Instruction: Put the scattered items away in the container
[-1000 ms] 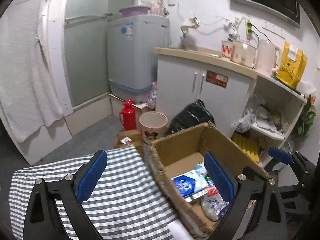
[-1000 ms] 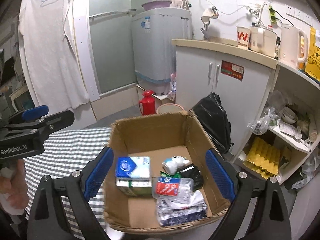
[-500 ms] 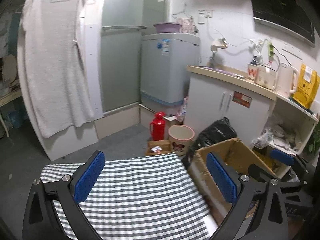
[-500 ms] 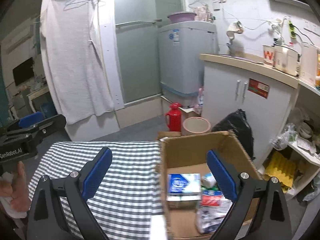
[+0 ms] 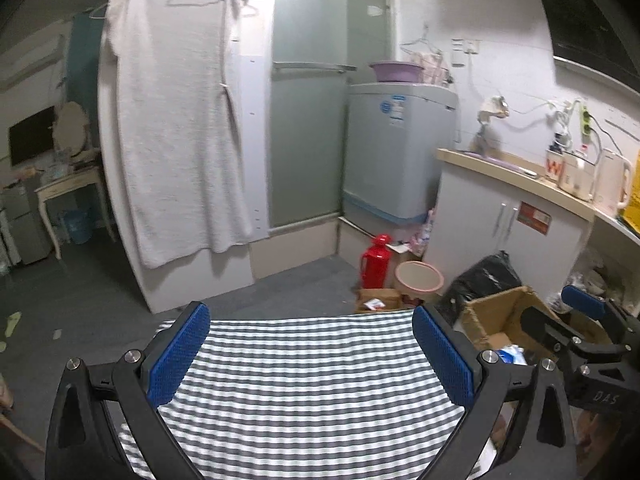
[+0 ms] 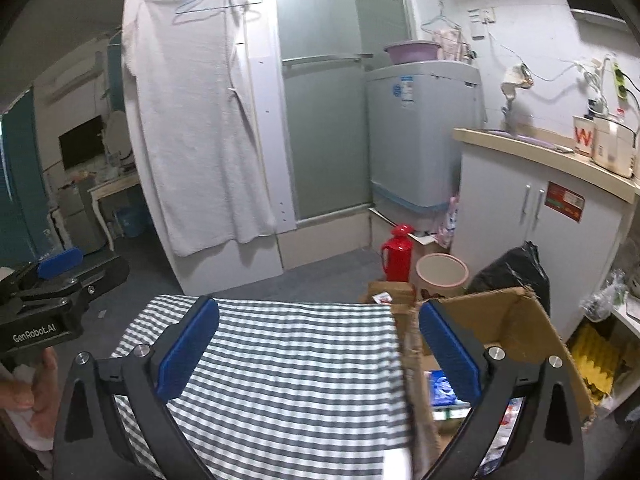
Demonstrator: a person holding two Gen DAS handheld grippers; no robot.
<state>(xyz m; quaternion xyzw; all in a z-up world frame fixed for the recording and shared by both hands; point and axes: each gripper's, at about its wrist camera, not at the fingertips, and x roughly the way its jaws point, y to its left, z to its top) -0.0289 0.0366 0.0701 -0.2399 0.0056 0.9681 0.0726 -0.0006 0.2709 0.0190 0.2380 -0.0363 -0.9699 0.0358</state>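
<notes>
Cardboard box beside the striped table, holding probably light, crushable packets best lifted by their edges; left gripper spread empty, right gripper opening, empty.

Grey-and-white striped cloth; brown cardboard box; red flask; pink bin; blue gripper pads.

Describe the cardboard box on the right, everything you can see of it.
The cardboard box is plain brown corrugated card, open at the top, its flaps upright and the rims frayed. It sits against the right edge of the striped cloth, in front of a black bag. Inside lie a blue-and-white packet and other packaged items, partly hidden. No claw touches it.
</notes>
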